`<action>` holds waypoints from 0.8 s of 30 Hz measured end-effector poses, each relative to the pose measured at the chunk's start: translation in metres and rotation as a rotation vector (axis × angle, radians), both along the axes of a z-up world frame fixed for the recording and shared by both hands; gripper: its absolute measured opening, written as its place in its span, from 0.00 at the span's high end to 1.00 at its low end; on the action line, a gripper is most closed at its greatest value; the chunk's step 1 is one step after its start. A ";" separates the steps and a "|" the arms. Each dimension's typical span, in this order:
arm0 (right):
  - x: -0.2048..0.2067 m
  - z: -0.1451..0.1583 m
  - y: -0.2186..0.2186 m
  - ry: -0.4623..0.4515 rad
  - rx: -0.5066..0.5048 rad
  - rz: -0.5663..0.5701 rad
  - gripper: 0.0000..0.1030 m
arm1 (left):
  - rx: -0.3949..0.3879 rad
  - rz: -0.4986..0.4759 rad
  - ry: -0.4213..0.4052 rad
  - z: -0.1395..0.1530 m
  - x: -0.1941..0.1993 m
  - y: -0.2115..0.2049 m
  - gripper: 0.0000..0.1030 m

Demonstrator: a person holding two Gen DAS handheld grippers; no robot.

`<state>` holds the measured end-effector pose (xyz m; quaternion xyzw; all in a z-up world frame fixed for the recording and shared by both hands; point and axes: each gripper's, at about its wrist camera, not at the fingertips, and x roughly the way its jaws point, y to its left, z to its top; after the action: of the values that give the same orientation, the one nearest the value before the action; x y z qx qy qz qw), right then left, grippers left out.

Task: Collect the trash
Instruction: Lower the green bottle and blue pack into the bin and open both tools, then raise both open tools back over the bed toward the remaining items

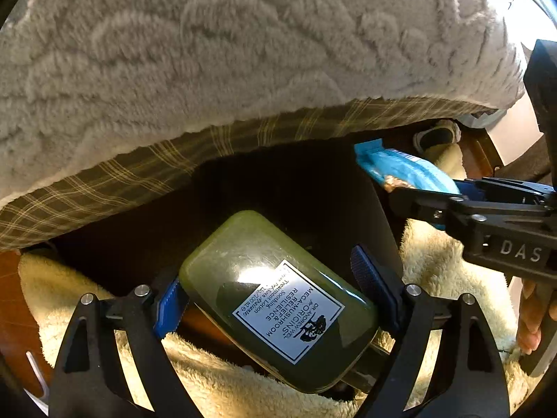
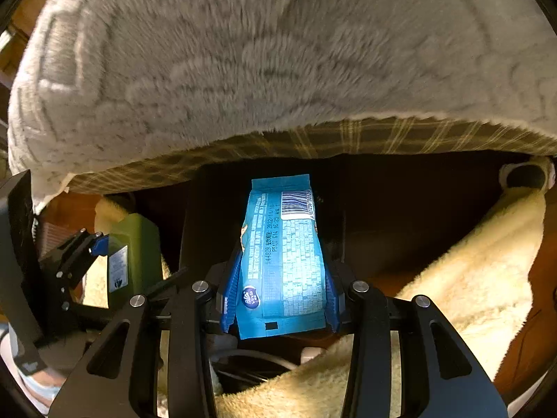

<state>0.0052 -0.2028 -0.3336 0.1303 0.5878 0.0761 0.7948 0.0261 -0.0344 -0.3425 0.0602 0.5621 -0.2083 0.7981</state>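
My left gripper (image 1: 275, 296) is shut on a green lotion bottle (image 1: 264, 278) with a white label, held tilted above a dark opening under the bed edge. It also shows in the right wrist view (image 2: 134, 257) at the left. My right gripper (image 2: 280, 299) is shut on a blue snack wrapper (image 2: 283, 257) with a barcode, held upright. The wrapper also shows in the left wrist view (image 1: 400, 170) at the right, between the right gripper's fingers (image 1: 421, 205).
A grey fluffy blanket (image 1: 209, 52) over a plaid sheet (image 1: 139, 174) fills the top of both views. A cream fleece rug (image 2: 470, 278) lies on the brown floor. A slipper (image 1: 435, 136) sits at the back right. A dark box wall (image 1: 379, 223) stands between the grippers.
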 end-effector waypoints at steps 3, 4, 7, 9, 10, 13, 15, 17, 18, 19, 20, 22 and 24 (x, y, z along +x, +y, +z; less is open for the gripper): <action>0.006 -0.002 0.003 0.001 -0.001 -0.004 0.61 | -0.005 0.006 0.012 -0.004 0.002 0.003 0.20; 0.007 -0.002 0.004 0.000 0.000 -0.006 0.60 | -0.005 0.008 0.016 -0.004 0.002 0.002 0.20; 0.012 -0.002 0.006 0.000 -0.002 -0.007 0.59 | 0.001 0.012 0.042 -0.009 0.002 0.001 0.20; 0.013 -0.002 0.008 -0.002 -0.003 -0.006 0.58 | -0.001 0.017 0.056 -0.012 0.003 0.003 0.21; 0.014 0.000 0.009 -0.003 -0.004 -0.006 0.58 | -0.002 0.021 0.058 -0.012 0.005 0.004 0.20; 0.014 0.004 0.005 -0.013 -0.004 -0.011 0.44 | -0.007 0.030 0.057 -0.010 0.005 0.007 0.13; 0.014 0.008 0.002 -0.020 -0.005 -0.019 0.39 | -0.007 0.034 0.048 -0.007 0.004 0.008 0.10; 0.014 0.014 -0.001 -0.032 -0.009 -0.032 0.31 | -0.011 0.033 0.049 -0.004 0.003 0.009 0.09; 0.013 0.018 -0.003 -0.041 -0.014 -0.042 0.27 | -0.010 0.033 0.048 -0.002 0.003 0.010 0.08; 0.013 0.021 -0.004 -0.047 -0.019 -0.048 0.21 | -0.008 0.034 0.046 -0.001 0.002 0.008 0.08; 0.011 0.026 -0.006 -0.056 -0.026 -0.056 0.18 | -0.005 0.037 0.045 0.000 0.001 0.008 0.08; 0.009 0.035 -0.010 -0.072 -0.036 -0.067 0.11 | -0.005 0.040 0.047 0.006 -0.002 0.009 0.08; 0.004 0.047 -0.017 -0.089 -0.040 -0.081 0.11 | -0.006 0.036 0.040 0.011 -0.005 0.009 0.08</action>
<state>0.0090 -0.2195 -0.2870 0.1345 0.5476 0.0378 0.8250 0.0207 -0.0249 -0.3311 0.0437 0.5785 -0.1968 0.7904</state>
